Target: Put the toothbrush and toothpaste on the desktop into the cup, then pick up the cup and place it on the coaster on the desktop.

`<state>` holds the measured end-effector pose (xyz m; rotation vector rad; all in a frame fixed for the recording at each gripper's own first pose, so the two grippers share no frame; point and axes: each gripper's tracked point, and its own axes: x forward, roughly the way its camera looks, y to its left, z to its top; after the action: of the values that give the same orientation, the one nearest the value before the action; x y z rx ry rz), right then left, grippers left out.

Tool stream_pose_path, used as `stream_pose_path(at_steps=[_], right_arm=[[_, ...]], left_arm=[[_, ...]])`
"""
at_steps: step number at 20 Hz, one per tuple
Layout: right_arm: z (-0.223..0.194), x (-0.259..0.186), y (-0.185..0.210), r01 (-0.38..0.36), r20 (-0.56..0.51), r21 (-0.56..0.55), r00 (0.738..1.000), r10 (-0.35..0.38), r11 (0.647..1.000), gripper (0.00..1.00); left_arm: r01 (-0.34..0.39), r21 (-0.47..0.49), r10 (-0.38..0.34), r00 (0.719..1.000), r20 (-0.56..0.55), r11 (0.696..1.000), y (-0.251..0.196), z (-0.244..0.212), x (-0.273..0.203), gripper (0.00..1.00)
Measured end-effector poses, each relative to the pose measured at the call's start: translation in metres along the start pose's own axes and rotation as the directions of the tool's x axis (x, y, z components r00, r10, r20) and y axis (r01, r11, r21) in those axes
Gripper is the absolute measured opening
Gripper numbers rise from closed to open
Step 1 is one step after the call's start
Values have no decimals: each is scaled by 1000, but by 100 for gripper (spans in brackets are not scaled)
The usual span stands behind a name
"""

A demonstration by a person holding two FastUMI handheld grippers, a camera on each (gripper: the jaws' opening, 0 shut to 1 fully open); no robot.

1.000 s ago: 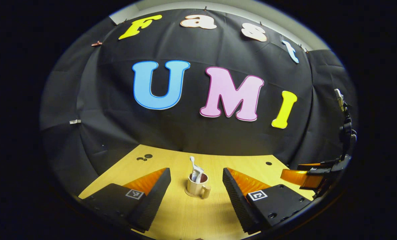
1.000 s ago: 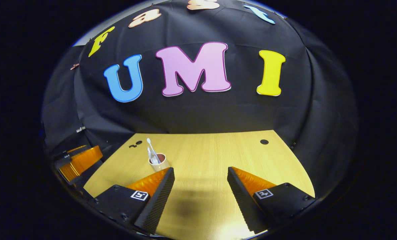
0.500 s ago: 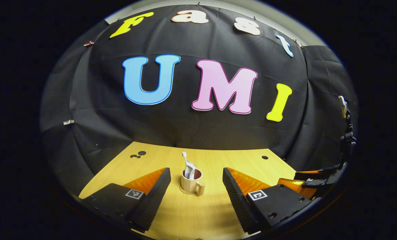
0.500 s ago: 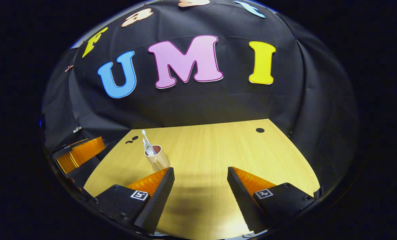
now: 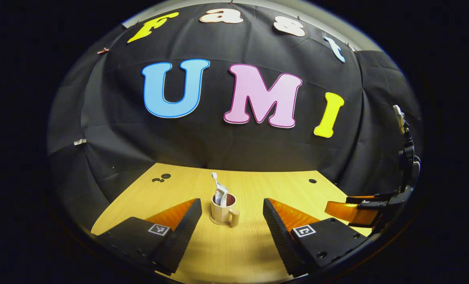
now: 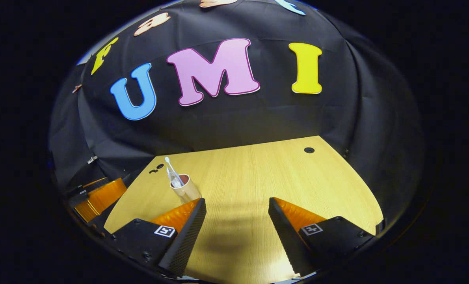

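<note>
Now: cup (image 5: 222, 209) on coaster (image 5: 218, 222), toothbrush (image 5: 215, 182) and toothpaste (image 5: 220, 196) inside.
Left gripper (image 5: 231, 225) and right gripper (image 6: 236, 228) near cup, jaws wide, empty.

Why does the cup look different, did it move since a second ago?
Cannot tell. In the left gripper view the cup sits the same way below the table's dark holes; the camera itself shifted, not clearly the cup.

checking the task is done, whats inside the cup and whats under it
Inside the cup: a toothbrush and toothpaste, their lower ends hidden by its wall. Under it, a coaster rim peeks out; the rest is covered.
</note>
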<state>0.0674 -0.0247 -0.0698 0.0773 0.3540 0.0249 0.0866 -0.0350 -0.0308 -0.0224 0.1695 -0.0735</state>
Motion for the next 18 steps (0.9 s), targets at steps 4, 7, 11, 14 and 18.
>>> stream_pose_path(at_steps=[4, 7, 11, 14, 18], right_arm=[[-1, 3, -3, 2, -9, 18, 1000, -2, 1000, 98], [-3, 3, -3, -2, -19, 22, 1000, 2, 1000, 98], [-3, 2, -3, -6, -26, 19, 1000, 7, 1000, 98], [-3, 1, 0, -13, -32, 21, 999, 14, 1000, 98], [0, -3, 3, -23, -16, 10, 1000, 23, 1000, 98]], left_arm=[[-5, -5, 5, 1000, -5, 1000, 1, -1, 2, 97], [9, -20, -9, 1000, 0, 1000, -3, -1, 1, 97], [6, -14, -6, 1000, 11, 1000, -3, 0, -1, 97], [14, -16, -13, 1000, 24, 1000, -5, 2, -6, 97], [19, -13, -19, 999, 35, 1000, -7, 3, -11, 97]])
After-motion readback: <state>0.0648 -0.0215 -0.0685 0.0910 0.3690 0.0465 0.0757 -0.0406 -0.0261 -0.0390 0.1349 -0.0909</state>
